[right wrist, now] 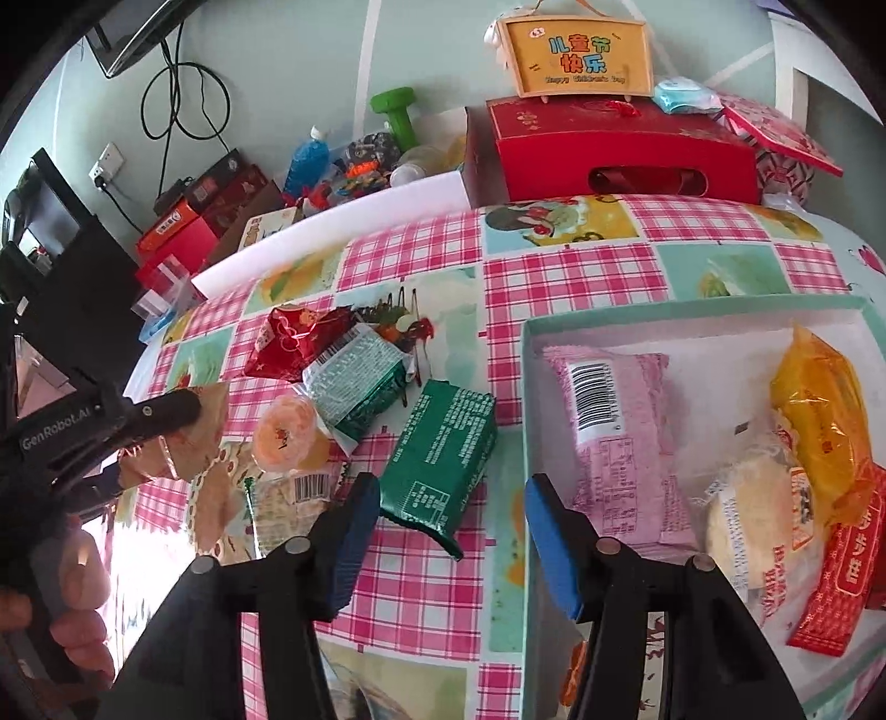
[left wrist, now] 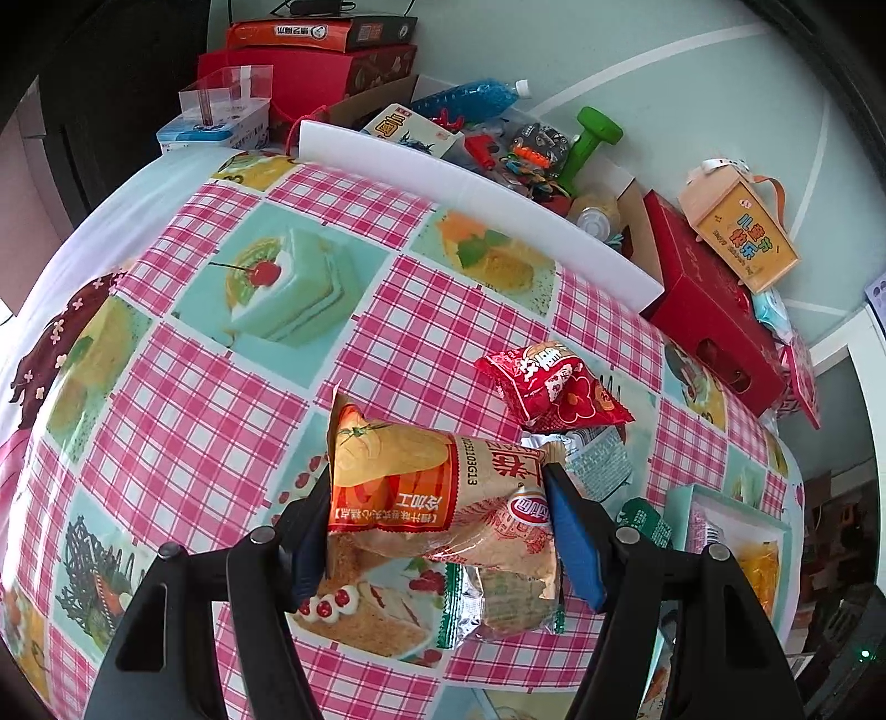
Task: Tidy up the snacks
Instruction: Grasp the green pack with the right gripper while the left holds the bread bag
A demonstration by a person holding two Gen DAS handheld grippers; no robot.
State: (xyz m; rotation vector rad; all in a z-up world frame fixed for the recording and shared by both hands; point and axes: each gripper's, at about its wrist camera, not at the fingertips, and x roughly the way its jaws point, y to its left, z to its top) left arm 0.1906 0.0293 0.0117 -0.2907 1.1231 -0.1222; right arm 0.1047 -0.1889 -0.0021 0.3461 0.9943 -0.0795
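My left gripper (left wrist: 437, 515) is shut on an orange-brown bread packet (left wrist: 437, 493) and holds it above the table, over a green-edged snack packet (left wrist: 498, 603). It shows at the left of the right wrist view (right wrist: 160, 421). A red snack packet (left wrist: 554, 387) lies beyond it. My right gripper (right wrist: 451, 531) is open and empty, above a dark green packet (right wrist: 443, 459) and beside the light green box (right wrist: 531, 399). The box holds a pink packet (right wrist: 614, 421), an orange packet (right wrist: 825, 421), a pale bun packet (right wrist: 753, 515) and a red packet (right wrist: 841, 576).
A silver-green packet (right wrist: 360, 382), a red packet (right wrist: 293, 343) and an orange jelly cup (right wrist: 285, 432) lie left of the box. A white board (left wrist: 470, 188), a red gift box (right wrist: 614, 149), a yellow sign (right wrist: 581, 50) and clutter line the table's far edge.
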